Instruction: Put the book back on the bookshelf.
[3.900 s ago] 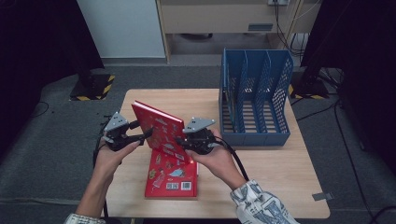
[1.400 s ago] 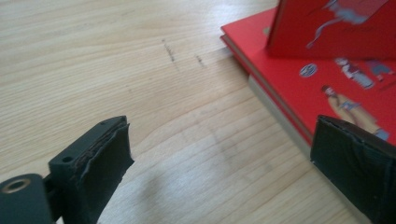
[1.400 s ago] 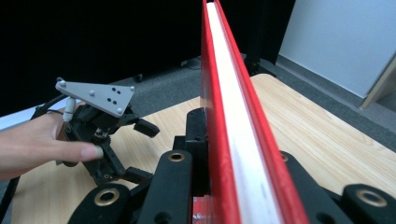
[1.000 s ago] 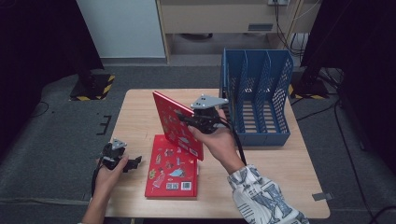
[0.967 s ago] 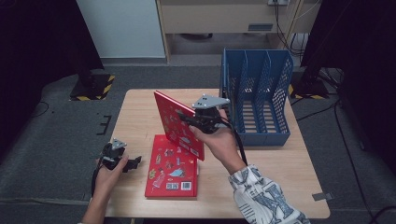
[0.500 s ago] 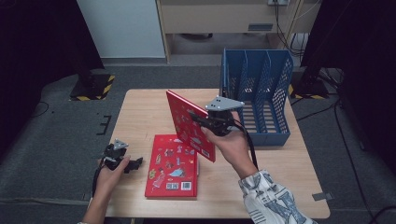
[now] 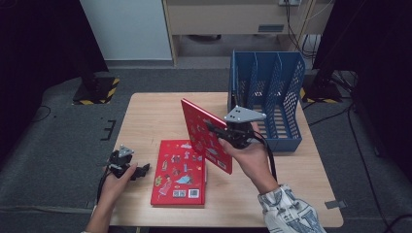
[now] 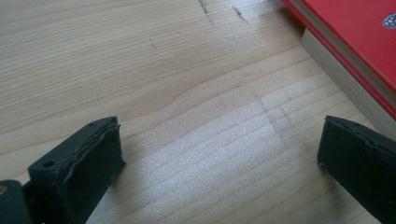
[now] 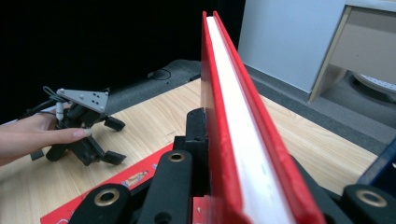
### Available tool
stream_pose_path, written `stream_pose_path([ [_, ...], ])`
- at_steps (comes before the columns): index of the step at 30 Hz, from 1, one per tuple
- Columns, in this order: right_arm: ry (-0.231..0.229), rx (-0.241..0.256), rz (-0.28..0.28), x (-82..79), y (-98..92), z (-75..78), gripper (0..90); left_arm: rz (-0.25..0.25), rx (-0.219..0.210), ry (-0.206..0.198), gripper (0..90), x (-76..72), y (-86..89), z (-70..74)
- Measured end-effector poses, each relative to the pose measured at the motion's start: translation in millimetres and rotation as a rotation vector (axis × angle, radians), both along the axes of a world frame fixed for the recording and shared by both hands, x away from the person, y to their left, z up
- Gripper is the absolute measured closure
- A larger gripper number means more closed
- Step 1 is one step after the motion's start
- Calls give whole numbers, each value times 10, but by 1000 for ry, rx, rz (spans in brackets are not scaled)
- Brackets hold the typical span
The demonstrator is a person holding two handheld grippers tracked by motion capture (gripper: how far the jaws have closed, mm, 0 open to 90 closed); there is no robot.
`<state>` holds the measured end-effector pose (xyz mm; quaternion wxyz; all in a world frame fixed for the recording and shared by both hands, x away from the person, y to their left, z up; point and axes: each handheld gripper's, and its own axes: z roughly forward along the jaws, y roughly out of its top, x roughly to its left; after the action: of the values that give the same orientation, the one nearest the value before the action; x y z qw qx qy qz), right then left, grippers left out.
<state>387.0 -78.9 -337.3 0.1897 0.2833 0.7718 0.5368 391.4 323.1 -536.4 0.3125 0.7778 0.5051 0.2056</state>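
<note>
A: Book (image 7: 206, 135), red, held upright above the table (image 7: 145, 111) by our right gripper (image 7: 232, 133); its jaws are closed on the cover, with the white page edge running up between them in the right gripper view (image 9: 233, 140). Where do we place it relative to the rack?

B: We see it just left of the blue rack (image 7: 265, 99), near but apart from it, not yet in any slot. A second book (image 7: 179, 172) lies flat on the table, below and left of the raised one.

A: And our left gripper (image 7: 127, 166)?

B: It rests at the table's left edge, beside the flat book. Its jaws stand wide apart with only bare wood between them; the flat book's corner (image 8: 345, 56) lies just past one jaw, untouched.

A: How far along do we judge the work?

B: We judge the lift done and the turning upright done. What is left: carrying the raised book over the rack's wall and lowering it into a slot, then the same for the flat one. All slots we can see look empty.
</note>
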Motion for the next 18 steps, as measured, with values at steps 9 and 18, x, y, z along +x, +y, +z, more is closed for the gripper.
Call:
stream_pose_path([
  [9, -4, 15, -29, -66, -187, -20, 794, 0, 0, 0, 0, 0, -1, 0],
  [18, 5, 10, -47, -129, -337, -74, 794, 5, 0, -1, 0, 0, -9, -1],
])
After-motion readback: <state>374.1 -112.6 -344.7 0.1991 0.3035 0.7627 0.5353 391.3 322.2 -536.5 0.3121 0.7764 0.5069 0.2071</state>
